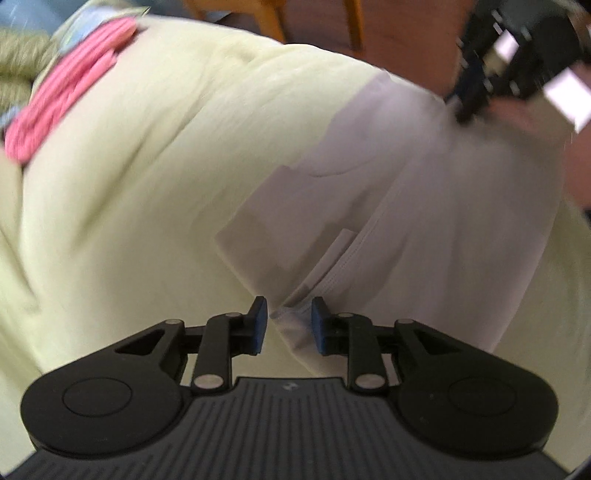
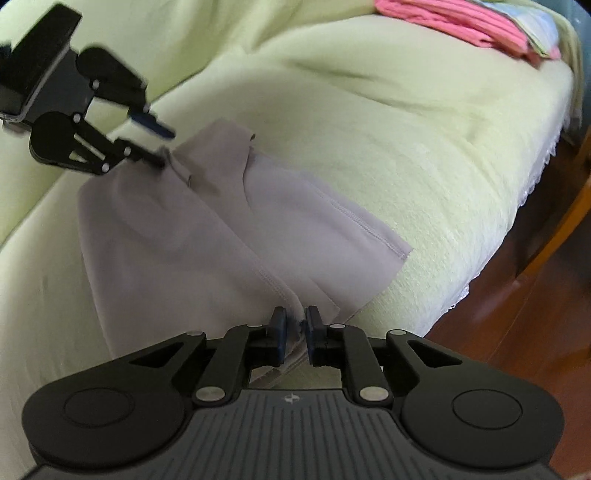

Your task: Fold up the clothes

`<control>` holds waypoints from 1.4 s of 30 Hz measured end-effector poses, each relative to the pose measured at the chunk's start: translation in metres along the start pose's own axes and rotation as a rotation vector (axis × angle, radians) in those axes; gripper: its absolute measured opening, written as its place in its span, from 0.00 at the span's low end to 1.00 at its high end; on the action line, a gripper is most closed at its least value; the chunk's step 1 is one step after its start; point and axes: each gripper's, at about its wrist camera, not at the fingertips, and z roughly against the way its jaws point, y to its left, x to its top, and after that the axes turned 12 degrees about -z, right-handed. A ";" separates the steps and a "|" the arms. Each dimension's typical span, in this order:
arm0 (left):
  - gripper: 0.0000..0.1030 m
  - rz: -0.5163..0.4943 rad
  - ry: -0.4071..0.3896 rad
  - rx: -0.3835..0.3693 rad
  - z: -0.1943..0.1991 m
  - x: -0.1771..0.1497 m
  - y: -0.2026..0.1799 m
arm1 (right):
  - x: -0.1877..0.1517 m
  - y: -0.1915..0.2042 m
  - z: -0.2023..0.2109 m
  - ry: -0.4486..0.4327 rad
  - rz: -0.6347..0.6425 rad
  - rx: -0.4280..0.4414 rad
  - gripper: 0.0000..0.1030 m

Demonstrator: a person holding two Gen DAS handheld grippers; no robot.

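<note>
- Left wrist view: the left gripper point(image 1: 285, 323) stands narrowly parted, the grey garment's point(image 1: 424, 221) corner between its pads, seemingly unpinched.
- The right gripper point(image 2: 294, 336) likewise, narrow gap over the hem.

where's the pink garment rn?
Pink garment lies folded at the far end of the pale green cover, top right in right wrist view, well beyond the grey garment.

A pale yellow-green cover point(image 2: 388, 140) draped the sofa; reddish wooden floor point(image 2: 517, 332) showed at four o'clock, beside orange-brown wooden furniture point(image 2: 565, 221).
</note>
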 end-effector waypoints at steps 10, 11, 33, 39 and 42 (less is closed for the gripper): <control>0.13 0.213 -0.025 -0.117 0.001 -0.024 0.027 | 0.000 -0.003 -0.004 -0.021 0.006 0.003 0.05; 0.11 0.243 -0.032 -0.135 0.002 -0.027 0.031 | -0.001 -0.005 -0.003 -0.025 0.010 0.001 0.05; 0.02 0.341 -0.180 0.055 0.000 -0.015 0.053 | 0.028 -0.033 0.010 -0.174 -0.054 -0.109 0.01; 0.03 0.324 -0.166 0.083 -0.013 -0.007 0.052 | 0.027 -0.037 0.000 -0.142 -0.079 -0.139 0.01; 0.03 0.333 -0.168 0.089 -0.016 -0.008 0.052 | 0.029 -0.039 -0.004 -0.149 -0.089 -0.155 0.00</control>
